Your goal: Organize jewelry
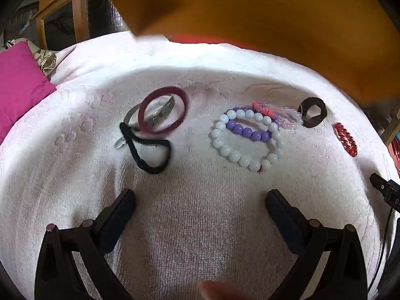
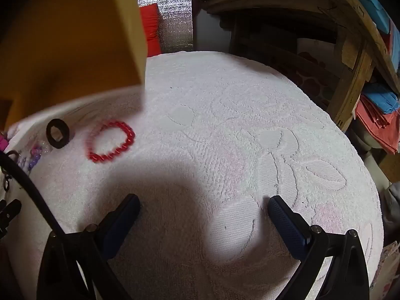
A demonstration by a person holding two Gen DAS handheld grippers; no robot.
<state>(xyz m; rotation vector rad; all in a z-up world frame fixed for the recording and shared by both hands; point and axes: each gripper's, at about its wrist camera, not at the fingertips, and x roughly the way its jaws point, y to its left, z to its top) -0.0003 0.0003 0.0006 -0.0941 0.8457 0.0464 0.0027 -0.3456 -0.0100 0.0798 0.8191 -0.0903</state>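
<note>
Hovering low over a white towel (image 1: pixel 200 225), the left gripper (image 1: pixel 200 200) is holding its fingers spread wide with nothing between them; the jewelry is lying ahead of it across the middle of the left wrist view; a dark red bangle (image 1: pixel 163 110) is sitting left of centre, overlapping a silver bangle (image 1: pixel 160 115), and a black cord loop (image 1: pixel 150 147) is lying just below them, touching the silver one; right of centre a white bead bracelet (image 1: pixel 246 137) is lying with a purple bead bracelet (image 1: pixel 250 131) crossing inside its ring, and a small pink and clear bracelet (image 1: pixel 270 111) is resting at their upper edge; a black ring (image 1: pixel 312 112) is standing tilted near it to the right, and a red bead bracelet (image 1: pixel 345 138) is lying apart at the far right; a blurred orange box (image 1: pixel 250 12) is filling the top of the frame; a pink cushion (image 1: pixel 20 85) is showing at the left edge; in the right wrist view the right gripper (image 2: pixel 203 207) is also spread and empty over bare towel (image 2: pixel 225 125), with the red bead bracelet (image 2: pixel 111 141) and black ring (image 2: pixel 58 132) lying at the middle left, well apart from its fingers, below the orange box (image 2: pixel 70 37).
</note>
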